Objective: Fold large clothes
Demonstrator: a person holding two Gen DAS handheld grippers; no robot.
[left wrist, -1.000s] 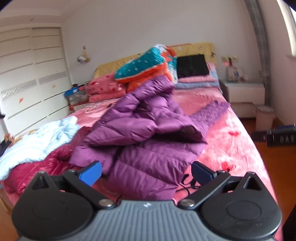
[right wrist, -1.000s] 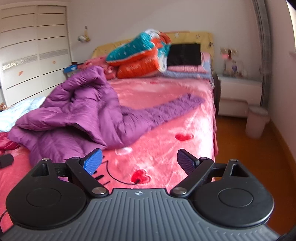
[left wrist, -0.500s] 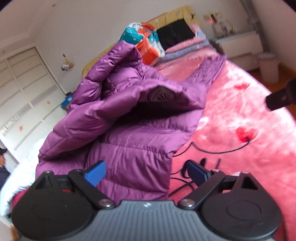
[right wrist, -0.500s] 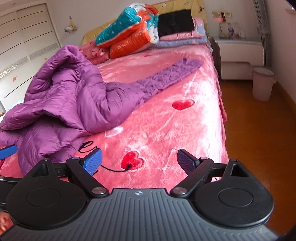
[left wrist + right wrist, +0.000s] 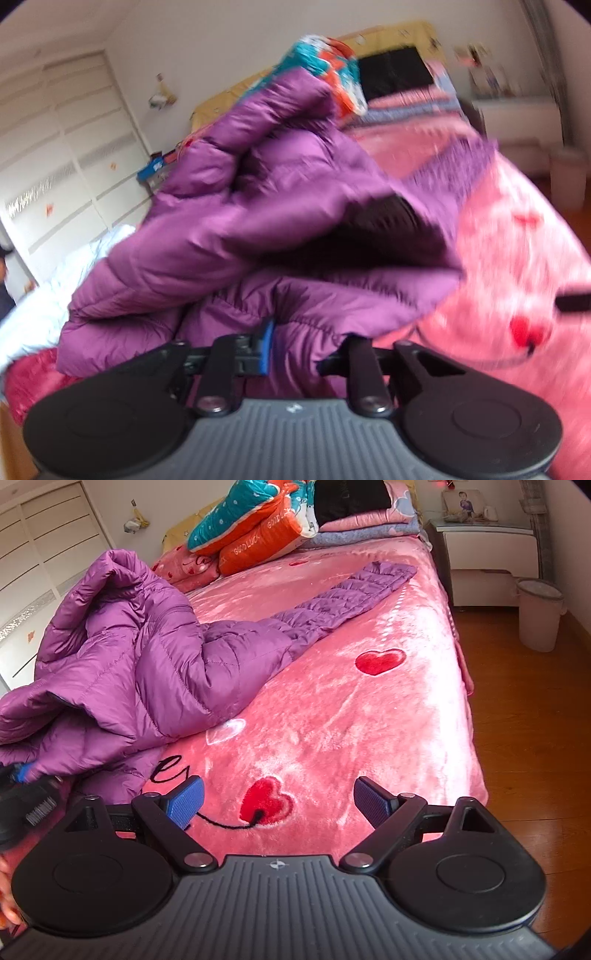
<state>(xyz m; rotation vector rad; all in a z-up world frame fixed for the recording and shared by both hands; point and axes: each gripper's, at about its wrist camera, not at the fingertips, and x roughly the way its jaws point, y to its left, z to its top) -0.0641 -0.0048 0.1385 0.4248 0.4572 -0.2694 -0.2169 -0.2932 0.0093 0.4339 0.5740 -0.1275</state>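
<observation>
Left hand-held gripper [image 5: 295, 350] closing on purple jacket [image 5: 140, 657] hem; right hand-held gripper [image 5: 279, 803] wide, empty, jacket at its 10 o'clock, sleeve running toward 1 o'clock.

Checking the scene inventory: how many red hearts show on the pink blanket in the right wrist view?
2: one heart mid-bed near the right edge, one heart close in front of the camera. The purple jacket may hide others.

I'm looking at a glossy purple quilted jacket [image 5: 140, 664] lying on a pink blanket [image 5: 351, 720] scattered with red hearts, teal-and-orange pillows [image 5: 251, 528] behind; my gripper pads [image 5: 184, 806] are showing blue.
</observation>
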